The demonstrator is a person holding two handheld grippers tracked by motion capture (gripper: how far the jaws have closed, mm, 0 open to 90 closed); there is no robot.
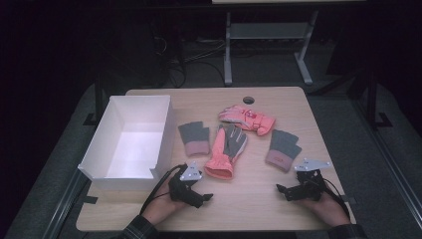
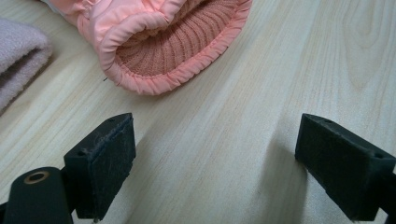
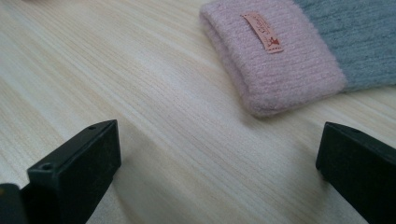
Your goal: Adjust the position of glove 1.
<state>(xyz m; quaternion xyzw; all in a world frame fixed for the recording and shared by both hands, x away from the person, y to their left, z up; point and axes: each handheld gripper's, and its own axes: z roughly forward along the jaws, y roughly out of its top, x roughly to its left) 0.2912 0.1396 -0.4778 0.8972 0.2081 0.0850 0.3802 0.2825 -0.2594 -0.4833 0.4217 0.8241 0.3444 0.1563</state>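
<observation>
Your left gripper (image 1: pixel 201 195) rests on the surface (image 1: pixel 249 199), fingers (image 2: pixel 100 163) spread wide and empty, aimed at the ribbed cuff of a pink ski glove (image 2: pixel 159 42). Your right gripper (image 1: pixel 284 190), fingers (image 3: pixel 77 172) likewise wide apart and empty, faces a grey fingerless glove with a pink cuff (image 3: pixel 285 60). A white box (image 1: pixel 132 142) stands at the left.

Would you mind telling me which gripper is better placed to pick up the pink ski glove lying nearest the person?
Left. The left gripper sits open just before the pink ski glove, whose cuff lies ahead of its jaws.
</observation>
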